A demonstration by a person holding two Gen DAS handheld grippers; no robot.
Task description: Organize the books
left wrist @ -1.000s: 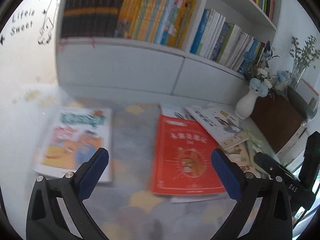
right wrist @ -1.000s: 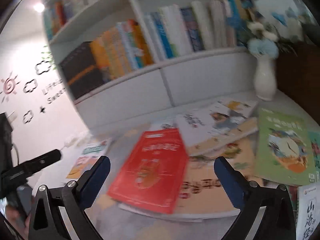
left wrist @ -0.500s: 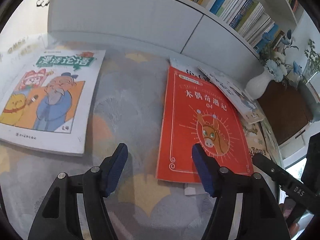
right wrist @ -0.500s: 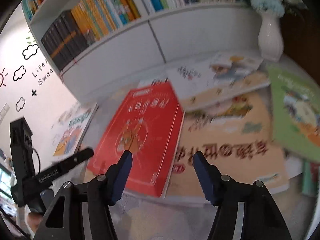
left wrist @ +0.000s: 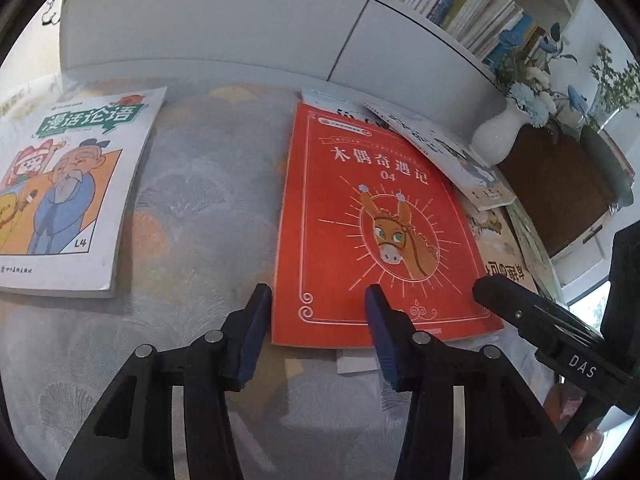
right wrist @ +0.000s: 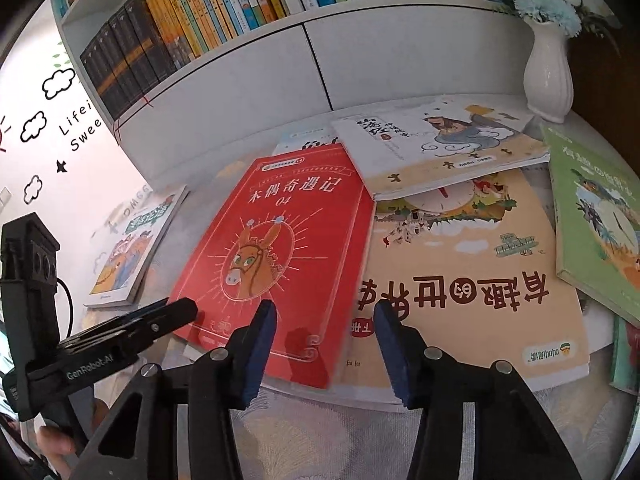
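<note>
A red book with a donkey on its cover [left wrist: 380, 224] lies flat on top of a spread of books; it also shows in the right wrist view [right wrist: 276, 256]. My left gripper [left wrist: 318, 300] is partly open, its fingers astride the red book's near left corner, just above it. My right gripper [right wrist: 326, 316] is partly open over the red book's near right corner and holds nothing. A white cartoon book [left wrist: 68, 196] lies alone to the left. A tan picture book [right wrist: 472, 276], a white book [right wrist: 436, 140] and a green book [right wrist: 596, 216] lie to the right.
A white bookcase [right wrist: 240, 8] full of upright books stands behind, with closed cabinet doors [left wrist: 224, 28] below. A white vase of flowers [right wrist: 548, 68] stands at the back right beside a dark wooden box [left wrist: 560, 188]. A patterned cloth [left wrist: 200, 184] covers the table.
Both grippers have dropped and moved in toward the red book's near edge. Their jaws have narrowed from wide open to partly open.
</note>
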